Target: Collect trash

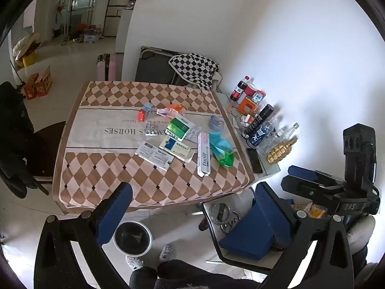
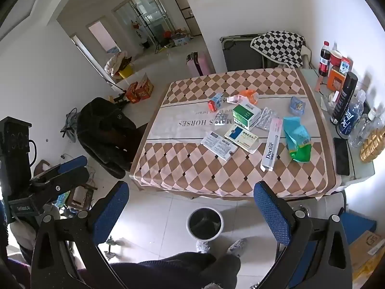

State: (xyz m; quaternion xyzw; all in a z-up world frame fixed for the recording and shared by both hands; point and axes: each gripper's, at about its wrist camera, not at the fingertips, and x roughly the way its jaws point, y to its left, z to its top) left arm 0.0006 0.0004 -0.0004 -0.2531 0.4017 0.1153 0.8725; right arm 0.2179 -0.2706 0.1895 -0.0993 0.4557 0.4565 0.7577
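Trash lies on the checkered tablecloth (image 1: pixel 101 168) (image 2: pixel 192 168): a green medicine box (image 1: pixel 179 126) (image 2: pixel 246 115), a flat blue-and-cream box (image 1: pixel 174 145) (image 2: pixel 240 136), a white "Doctor" tube box (image 1: pixel 204 154) (image 2: pixel 272 142), a teal-green bag (image 1: pixel 221 149) (image 2: pixel 297 139), blister packs (image 1: pixel 150 128) (image 2: pixel 264 118), a leaflet (image 1: pixel 154 155) (image 2: pixel 219 145) and a small red-blue carton (image 1: pixel 144 112) (image 2: pixel 215 102). A round black bin (image 1: pixel 132 238) (image 2: pixel 205 224) stands on the floor before the table. My left gripper (image 1: pixel 192 213) and right gripper (image 2: pixel 191 210) are open and empty, held above the floor short of the table's near edge.
Bottles, a black can (image 2: pixel 344 96), a phone (image 2: pixel 341 156) and a gold object stand on the side strip at the table's right. A chair with a dark jacket (image 2: pixel 105 132) is at the left. A blue box (image 1: pixel 252 233) sits on a low stool at the right.
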